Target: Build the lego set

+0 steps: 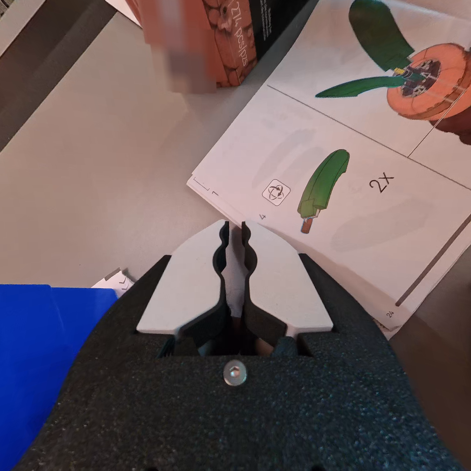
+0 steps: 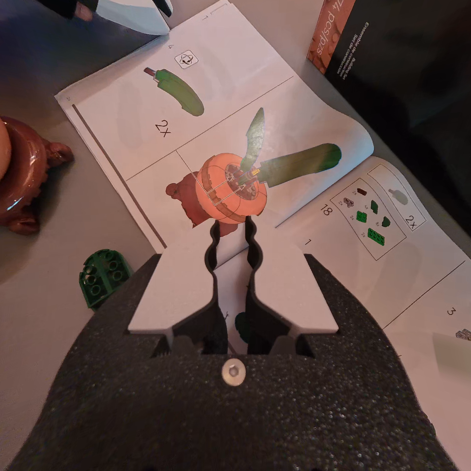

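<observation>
While the left wrist view shows a blue bin (image 1: 51, 356) near left, only the right wrist view shows the green lego piece (image 2: 103, 276), studs up, lying lengthwise near-to-far on the bench (image 2: 51, 344) beside the open instruction booklet (image 2: 229, 107) and brown pot base (image 2: 23, 175). Left gripper (image 1: 235, 224) jaws nearly closed, empty; right gripper (image 2: 231, 224) jaws slightly apart, empty.

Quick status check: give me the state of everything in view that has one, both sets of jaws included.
Left gripper: jaws nearly closed, narrow gap, nothing visibly held.
Right gripper: jaws open, empty, over the booklet.
Instruction booklet: open, lying flat on the table.
Green brick piece: loose on the table, hollow underside up.
Brown pot base: standing on the table, partly out of frame.
Set box: closed or open, cannot tell.
</observation>
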`<state>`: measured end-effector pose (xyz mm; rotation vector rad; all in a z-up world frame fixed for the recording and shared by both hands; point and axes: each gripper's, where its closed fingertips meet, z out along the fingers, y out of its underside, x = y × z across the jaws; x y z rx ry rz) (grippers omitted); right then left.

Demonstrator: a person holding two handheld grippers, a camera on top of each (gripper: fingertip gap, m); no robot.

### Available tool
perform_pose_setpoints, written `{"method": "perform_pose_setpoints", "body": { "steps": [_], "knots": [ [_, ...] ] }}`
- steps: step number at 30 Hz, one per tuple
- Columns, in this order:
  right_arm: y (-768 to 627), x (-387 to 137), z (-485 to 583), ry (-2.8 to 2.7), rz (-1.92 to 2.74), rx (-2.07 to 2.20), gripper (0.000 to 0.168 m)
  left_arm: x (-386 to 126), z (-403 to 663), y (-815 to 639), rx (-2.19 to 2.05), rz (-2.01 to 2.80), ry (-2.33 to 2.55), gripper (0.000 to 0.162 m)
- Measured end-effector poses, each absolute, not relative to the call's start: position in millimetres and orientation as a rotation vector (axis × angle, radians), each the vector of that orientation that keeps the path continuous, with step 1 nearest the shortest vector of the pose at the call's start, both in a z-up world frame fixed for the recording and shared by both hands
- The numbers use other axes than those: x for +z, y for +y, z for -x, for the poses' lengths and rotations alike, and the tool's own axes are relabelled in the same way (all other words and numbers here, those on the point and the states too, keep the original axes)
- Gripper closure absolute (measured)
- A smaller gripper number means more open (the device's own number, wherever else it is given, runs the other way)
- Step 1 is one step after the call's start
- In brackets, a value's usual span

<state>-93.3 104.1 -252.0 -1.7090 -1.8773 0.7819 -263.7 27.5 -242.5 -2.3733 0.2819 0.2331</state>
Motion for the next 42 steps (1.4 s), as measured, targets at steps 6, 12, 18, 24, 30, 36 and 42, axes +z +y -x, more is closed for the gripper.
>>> {"method": "perform_pose_setpoints", "body": {
  "steps": [6,12,18,24,30,36,42],
  "knots": [
    [104,-252,93,-1.884,1.707,0.787,0.149,-243,271,26,0.262,2.381,0.250,0.154],
    [104,-252,94,-1.890,1.697,0.805,0.148,-244,274,25,0.241,2.381,0.217,0.154],
    [129,-186,78,-1.652,1.475,0.910,0.141,-240,270,29,0.187,2.334,0.207,0.154],
    [121,-140,17,-1.656,1.306,0.853,0.129,-221,255,36,0.154,2.223,0.288,0.152],
    [68,-182,-27,-1.987,1.261,0.877,0.130,-164,209,33,-0.056,1.960,0.404,0.145],
    [62,-228,-5,-2.208,1.155,0.708,0.125,-117,139,0,-0.166,1.848,0.547,0.122],
    [61,-251,9,-2.380,1.119,0.758,0.134,-106,93,-31,-0.177,1.810,0.607,0.120]
  ]
}}
